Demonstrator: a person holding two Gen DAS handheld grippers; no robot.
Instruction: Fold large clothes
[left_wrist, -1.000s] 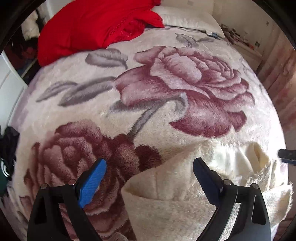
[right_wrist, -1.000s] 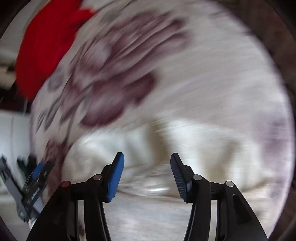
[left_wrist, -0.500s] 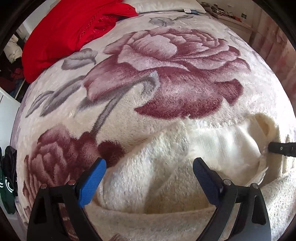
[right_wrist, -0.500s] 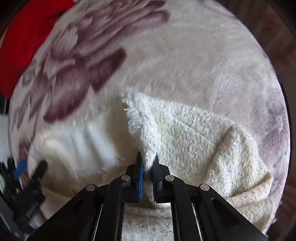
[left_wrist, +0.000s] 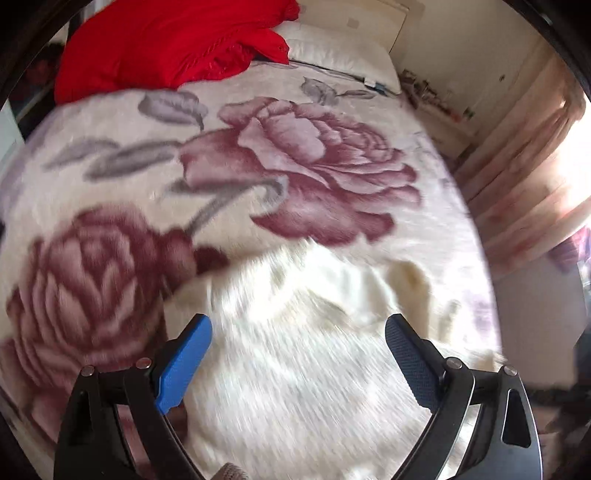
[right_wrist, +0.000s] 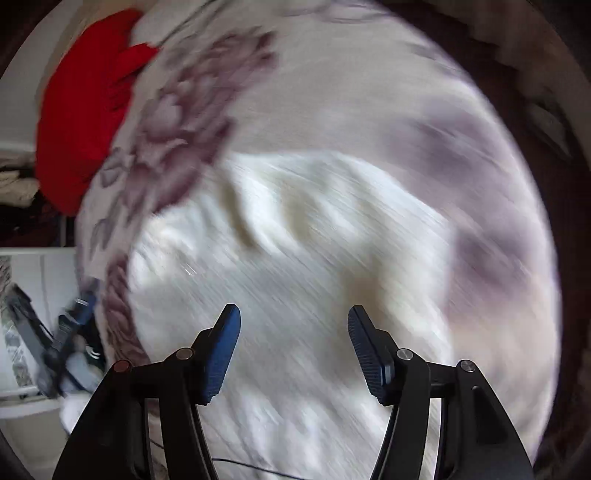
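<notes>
Only left wrist view shows pillow beyond cream garment

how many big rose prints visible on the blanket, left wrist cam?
2. One rose at the centre of the blanket, one rose at left beside the left gripper. The cream garment may hide more.

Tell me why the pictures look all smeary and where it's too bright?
Right wrist view: nearly everything streaks from fast motion, the white sweater and rose blanket alike; only the open right tongs look sharp. Left wrist view: the sweater blurs near the open left tongs, the far red cloth is crisper, and window glare washes out the right edge.
</notes>
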